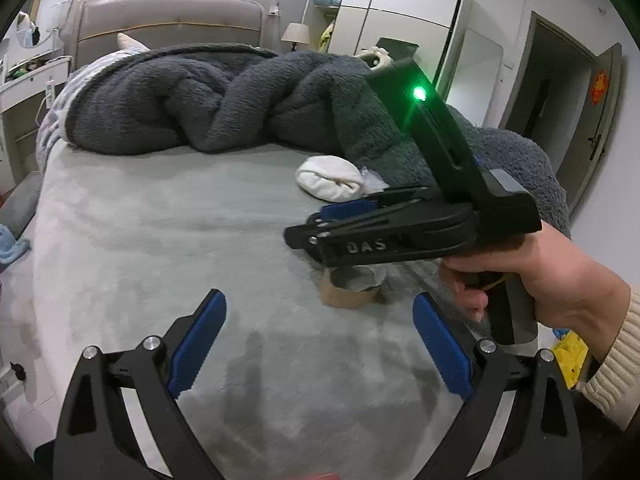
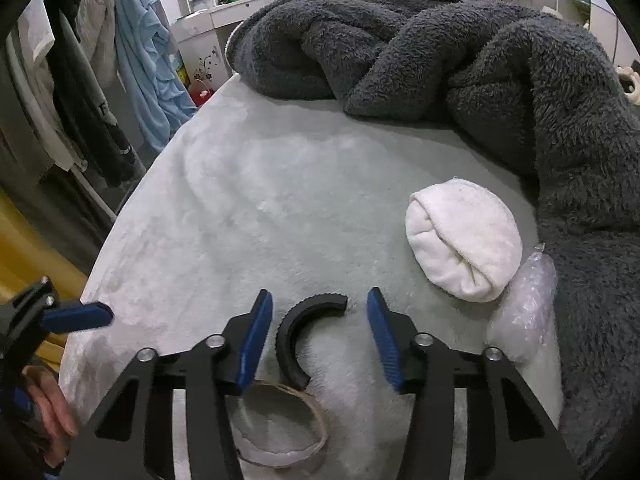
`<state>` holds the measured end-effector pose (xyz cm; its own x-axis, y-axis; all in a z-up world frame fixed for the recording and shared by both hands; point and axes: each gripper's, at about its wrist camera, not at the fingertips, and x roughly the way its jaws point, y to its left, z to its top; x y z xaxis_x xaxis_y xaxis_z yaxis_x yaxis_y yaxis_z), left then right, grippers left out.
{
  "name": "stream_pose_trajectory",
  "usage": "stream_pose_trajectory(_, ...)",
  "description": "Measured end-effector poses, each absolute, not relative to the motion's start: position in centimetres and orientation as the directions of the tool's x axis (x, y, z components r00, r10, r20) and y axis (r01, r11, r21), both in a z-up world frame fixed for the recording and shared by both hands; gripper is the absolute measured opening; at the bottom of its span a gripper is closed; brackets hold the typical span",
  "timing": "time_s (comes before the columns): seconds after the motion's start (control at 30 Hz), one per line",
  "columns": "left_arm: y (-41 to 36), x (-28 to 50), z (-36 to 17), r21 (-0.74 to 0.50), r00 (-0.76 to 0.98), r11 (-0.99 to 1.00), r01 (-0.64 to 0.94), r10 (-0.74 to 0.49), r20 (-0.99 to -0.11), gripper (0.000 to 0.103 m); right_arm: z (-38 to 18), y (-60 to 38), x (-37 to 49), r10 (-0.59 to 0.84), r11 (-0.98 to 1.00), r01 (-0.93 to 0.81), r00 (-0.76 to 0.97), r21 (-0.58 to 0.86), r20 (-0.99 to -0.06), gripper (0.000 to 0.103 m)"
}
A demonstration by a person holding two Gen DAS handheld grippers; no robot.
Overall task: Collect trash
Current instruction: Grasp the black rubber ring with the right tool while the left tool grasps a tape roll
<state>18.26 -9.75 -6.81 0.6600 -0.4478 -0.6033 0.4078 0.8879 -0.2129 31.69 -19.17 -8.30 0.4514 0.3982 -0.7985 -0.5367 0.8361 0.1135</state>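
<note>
**Right gripper over the black curved piece on the bed**

The right gripper (image 2: 320, 332) hangs above the bed (image 2: 240, 220), fingers apart, with a black half-ring plastic piece (image 2: 296, 340) lying between them but touching neither pad. Just nearer to the camera lies an empty cardboard tape roll (image 2: 280, 424). Toward the right edge of the bed, against the dark fleece blanket (image 2: 500, 80), rest a rolled white towel (image 2: 460, 240) and a crumpled clear plastic wrap (image 2: 524, 308).

The left gripper (image 1: 320, 320) is wide open and empty.

Risks, in my judgement: the thin half-ring may slip or turn out of the pads, or the fingers may pinch the soft sheet together with it.

Only the right wrist view shows the half-ring; in the left wrist view the right gripper's body hides it, and only the tape roll appears under it.
</note>
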Motion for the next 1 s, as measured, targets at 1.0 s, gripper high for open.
stream_pose_trajectory(1.0, -14.8, 21.8, -9.4, -0.166, 0.612, 0.889, 0.426, -0.418, -0.671, 0.073, -5.4, -24.1, 31.7, 0.546, 0.814, -0.501, 0.487, 0.294, -0.682, 0.032)
